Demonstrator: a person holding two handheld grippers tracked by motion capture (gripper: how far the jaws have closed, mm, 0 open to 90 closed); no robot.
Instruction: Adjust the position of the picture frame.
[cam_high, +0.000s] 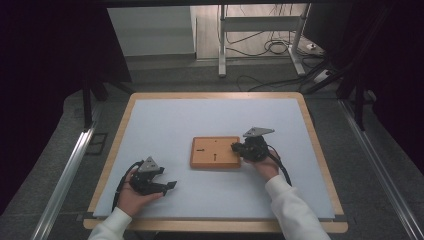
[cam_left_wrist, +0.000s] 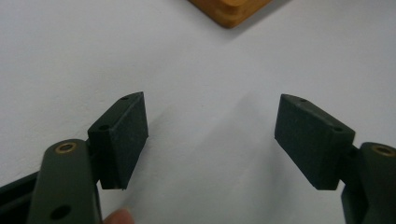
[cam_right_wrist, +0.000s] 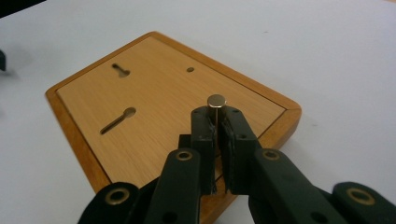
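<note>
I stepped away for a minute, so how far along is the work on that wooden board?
Nothing looks finished yet. In hand: the right gripper is shut on a small metal pin, upright over the wooden board. The board's two keyhole slots and small hole are empty. The left gripper waits open, apart from the board.

Cables (cam_high: 270, 47) beyond the table (cam_high: 210, 95).

Dim and grainy from the high view, with dark surroundings and the pale counter (cam_high: 165, 125) evenly lit from above. Soft, faint shadows beneath the left gripper (cam_left_wrist: 210, 135). Close wooden board (cam_right_wrist: 154, 107) fairly sharp, nearest black links blurred.
</note>
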